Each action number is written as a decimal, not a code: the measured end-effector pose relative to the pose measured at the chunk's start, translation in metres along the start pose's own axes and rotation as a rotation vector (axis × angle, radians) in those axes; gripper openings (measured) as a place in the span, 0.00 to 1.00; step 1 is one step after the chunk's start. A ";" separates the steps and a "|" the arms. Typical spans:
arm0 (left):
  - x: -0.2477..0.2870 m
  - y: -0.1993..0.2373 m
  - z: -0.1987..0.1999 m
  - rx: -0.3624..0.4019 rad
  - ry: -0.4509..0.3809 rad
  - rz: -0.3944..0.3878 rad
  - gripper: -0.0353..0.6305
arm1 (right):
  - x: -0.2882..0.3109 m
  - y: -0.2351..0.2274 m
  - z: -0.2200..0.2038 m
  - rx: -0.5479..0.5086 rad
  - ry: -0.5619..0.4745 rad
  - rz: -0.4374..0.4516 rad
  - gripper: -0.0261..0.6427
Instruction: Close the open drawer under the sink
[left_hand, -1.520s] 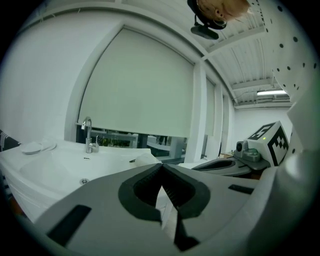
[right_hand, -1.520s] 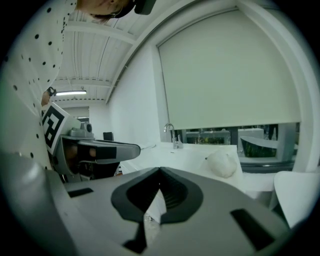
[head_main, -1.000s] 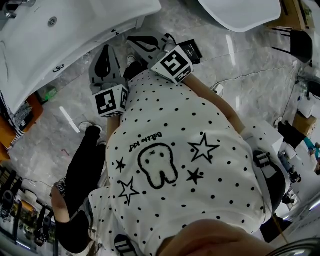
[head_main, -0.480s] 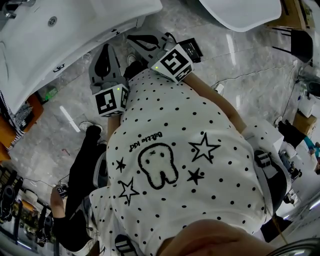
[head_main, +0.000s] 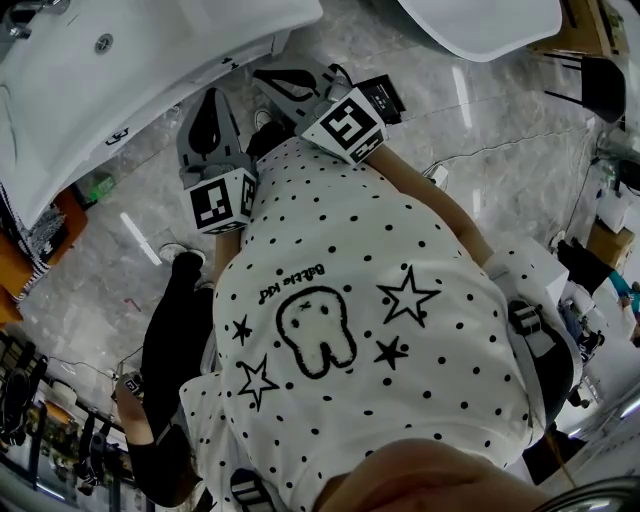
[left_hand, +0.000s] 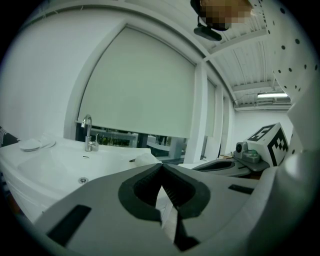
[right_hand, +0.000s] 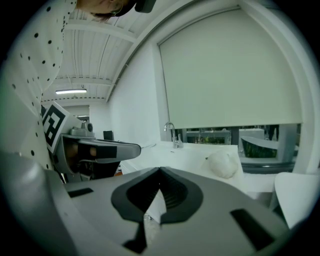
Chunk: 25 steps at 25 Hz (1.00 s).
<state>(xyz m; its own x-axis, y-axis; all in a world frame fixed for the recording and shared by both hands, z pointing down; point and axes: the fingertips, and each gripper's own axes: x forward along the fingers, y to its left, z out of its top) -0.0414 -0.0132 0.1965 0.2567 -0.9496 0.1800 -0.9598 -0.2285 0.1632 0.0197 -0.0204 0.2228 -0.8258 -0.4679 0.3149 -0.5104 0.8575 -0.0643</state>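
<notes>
one target, the drawer: it is hidden beneath the white sink (head_main: 120, 70), so its front cannot be made out in any view. the sink lies just ahead of the left gripper (head_main: 212, 97), slightly to its left and not touching. the right gripper (head_main: 260, 77) sits just beside the left one, also pointing at the sink. both pairs of jaws are fully together, with nothing between them. the tap (left_hand: 88, 132) stands beyond the tips, with a white lump (right_hand: 222, 164) on the sink top ahead-right of the right gripper. marble floor (head_main: 130, 250) lies below both.
</notes>
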 end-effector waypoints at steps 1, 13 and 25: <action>0.000 0.000 0.000 -0.001 -0.001 0.000 0.06 | 0.000 0.000 0.000 -0.001 0.000 0.000 0.06; -0.004 0.005 -0.001 -0.008 -0.007 0.007 0.06 | 0.002 0.005 -0.001 -0.005 0.000 0.004 0.06; -0.005 0.004 -0.004 -0.010 0.001 0.002 0.06 | 0.002 0.010 -0.003 -0.025 0.015 0.025 0.06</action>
<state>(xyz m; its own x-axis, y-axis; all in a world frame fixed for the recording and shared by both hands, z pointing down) -0.0459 -0.0083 0.2001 0.2554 -0.9497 0.1814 -0.9589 -0.2248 0.1729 0.0140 -0.0118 0.2258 -0.8345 -0.4433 0.3272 -0.4833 0.8741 -0.0485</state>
